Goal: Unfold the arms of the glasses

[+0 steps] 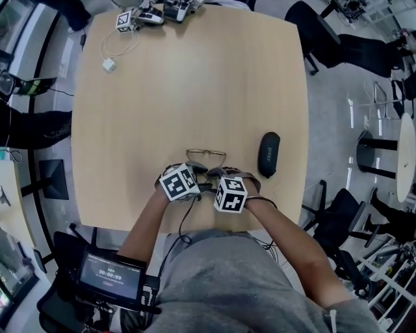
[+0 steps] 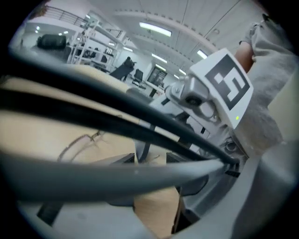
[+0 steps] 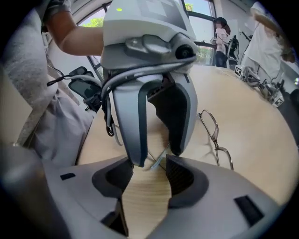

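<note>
Thin metal-framed glasses (image 1: 206, 156) lie on the wooden table (image 1: 195, 91) just beyond my two grippers. The lenses show in the right gripper view (image 3: 212, 130) and faintly in the left gripper view (image 2: 79, 142) behind blurred cables. My left gripper (image 1: 197, 172) and right gripper (image 1: 219, 175) stand tip to tip at the arms' near ends. In the right gripper view, the left gripper (image 3: 157, 155) comes down from above, facing the right gripper (image 3: 149, 170). Both are open. A thin arm tip (image 3: 158, 161) lies between the jaws, unpressed.
A black glasses case (image 1: 268, 154) lies right of the glasses. A white cable with a plug (image 1: 109, 64) and spare gripper gear (image 1: 149, 13) sit at the table's far edge. A small screen (image 1: 110, 276) hangs by the person's left side. Chairs stand to the right.
</note>
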Demonstrator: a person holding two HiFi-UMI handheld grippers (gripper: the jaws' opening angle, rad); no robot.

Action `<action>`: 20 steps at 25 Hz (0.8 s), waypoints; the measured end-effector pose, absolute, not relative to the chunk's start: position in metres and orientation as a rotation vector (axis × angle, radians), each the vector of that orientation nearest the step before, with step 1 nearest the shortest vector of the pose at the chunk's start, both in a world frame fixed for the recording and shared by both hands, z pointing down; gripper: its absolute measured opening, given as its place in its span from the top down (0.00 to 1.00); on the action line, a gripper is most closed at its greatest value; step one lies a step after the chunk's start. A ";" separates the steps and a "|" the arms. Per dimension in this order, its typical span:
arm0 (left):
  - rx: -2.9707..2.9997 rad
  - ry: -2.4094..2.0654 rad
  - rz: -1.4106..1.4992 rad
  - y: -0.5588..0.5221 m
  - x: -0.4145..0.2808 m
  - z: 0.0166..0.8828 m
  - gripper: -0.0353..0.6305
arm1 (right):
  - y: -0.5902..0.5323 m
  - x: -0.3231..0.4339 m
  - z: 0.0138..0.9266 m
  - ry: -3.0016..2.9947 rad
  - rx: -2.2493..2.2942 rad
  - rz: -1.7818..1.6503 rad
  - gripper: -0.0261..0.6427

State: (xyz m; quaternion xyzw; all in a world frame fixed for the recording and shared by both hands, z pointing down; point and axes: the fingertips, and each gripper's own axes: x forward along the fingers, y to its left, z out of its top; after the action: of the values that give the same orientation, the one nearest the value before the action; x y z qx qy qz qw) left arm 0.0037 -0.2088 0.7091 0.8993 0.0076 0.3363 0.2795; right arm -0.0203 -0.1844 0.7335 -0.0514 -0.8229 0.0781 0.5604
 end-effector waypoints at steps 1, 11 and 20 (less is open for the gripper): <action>2.380 0.051 0.946 -0.203 0.004 0.714 0.66 | -0.183 -0.018 0.733 -1.930 -0.131 0.185 0.66; 2.295 0.088 1.006 -0.191 -0.007 0.719 0.66 | -0.174 0.008 0.734 -1.835 -0.203 0.183 0.66; 2.257 0.085 1.029 -0.189 -0.023 0.721 0.67 | -0.176 0.037 0.736 -1.761 -0.263 0.127 0.66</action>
State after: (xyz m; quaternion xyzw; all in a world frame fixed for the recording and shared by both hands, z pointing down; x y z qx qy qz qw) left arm -0.0232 -0.1889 0.7214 0.8604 0.0325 0.3923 0.3236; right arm 0.0368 -0.1762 0.7356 -0.1149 -0.7682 0.0555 0.6274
